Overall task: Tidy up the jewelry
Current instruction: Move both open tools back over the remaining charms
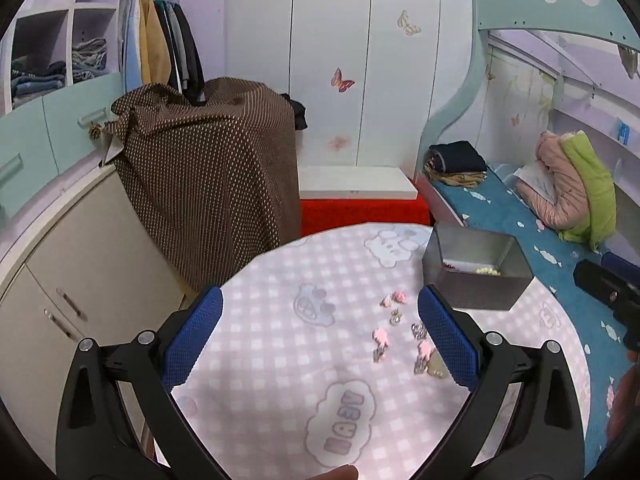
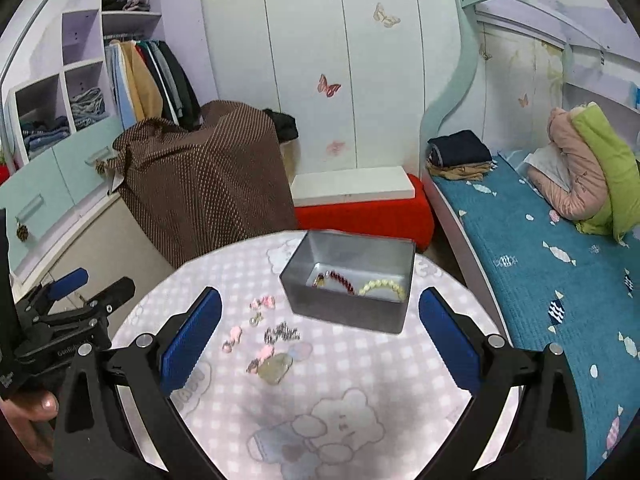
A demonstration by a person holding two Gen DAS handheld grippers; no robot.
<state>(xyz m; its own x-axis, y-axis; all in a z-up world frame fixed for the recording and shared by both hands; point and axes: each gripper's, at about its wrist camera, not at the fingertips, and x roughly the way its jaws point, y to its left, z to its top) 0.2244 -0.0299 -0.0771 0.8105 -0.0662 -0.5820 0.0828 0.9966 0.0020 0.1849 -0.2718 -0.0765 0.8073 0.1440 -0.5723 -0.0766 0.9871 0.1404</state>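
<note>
A grey metal box [image 2: 349, 312] stands at the far side of the round table and holds a dark red bead bracelet [image 2: 340, 279] and a cream bead bracelet [image 2: 382, 286]. In the left wrist view the box [image 1: 476, 288] is at the right. Small pink and silver earrings [image 2: 262, 334] and a silver chain piece [image 2: 282, 334] lie scattered left of the box, with a pale green stone [image 2: 275, 366] nearest me. My right gripper [image 2: 320, 332] hangs open above the table, empty. My left gripper [image 1: 320, 332] is also open and empty, with the earrings [image 1: 394, 326] just inside its right finger.
The table wears a pink checked cloth [image 2: 352, 400] with cloud prints. A brown dotted cover [image 2: 200, 184] drapes something behind the table on the left, a red stool [image 2: 364, 212] stands behind, and a bed [image 2: 540, 272] runs along the right. A hand [image 2: 36, 412] holds the left gripper.
</note>
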